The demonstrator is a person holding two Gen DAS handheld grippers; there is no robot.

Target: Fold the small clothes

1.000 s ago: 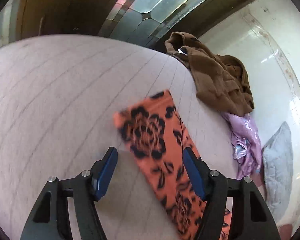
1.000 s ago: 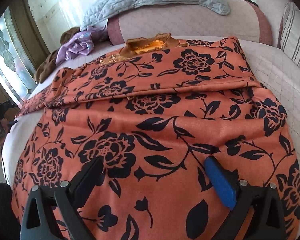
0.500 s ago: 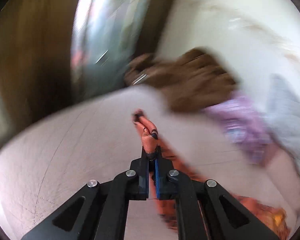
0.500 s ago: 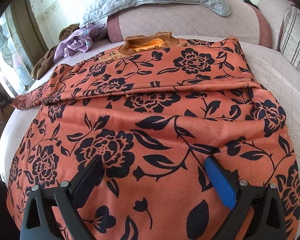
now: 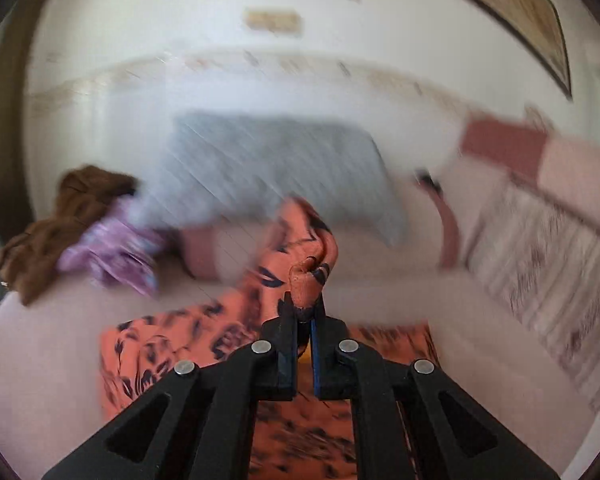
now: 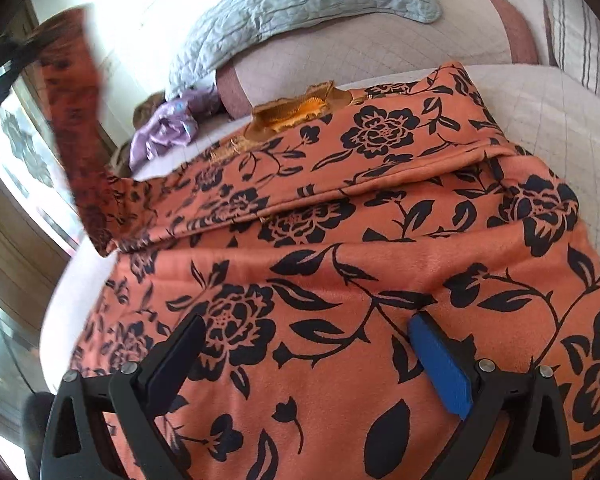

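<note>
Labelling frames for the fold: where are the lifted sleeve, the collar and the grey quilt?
sleeve [image 6: 74,120], right wrist view, mid-length of the raised strip.
collar [image 6: 300,110], right wrist view, orange lining.
grey quilt [image 6: 300,4], right wrist view, centre.

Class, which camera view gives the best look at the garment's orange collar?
The right wrist view: the collar lies sharp and unobstructed at the far edge of the floral garment. The left wrist view is motion-blurred and shows no collar, only the gripped sleeve.

A grey quilted pillow [image 6: 300,12] lies on the pink bed [image 6: 540,120]; purple cloth [image 6: 164,128] beside brown cloth [image 5: 60,224]; striped pillow [image 5: 540,248] at right.
</note>
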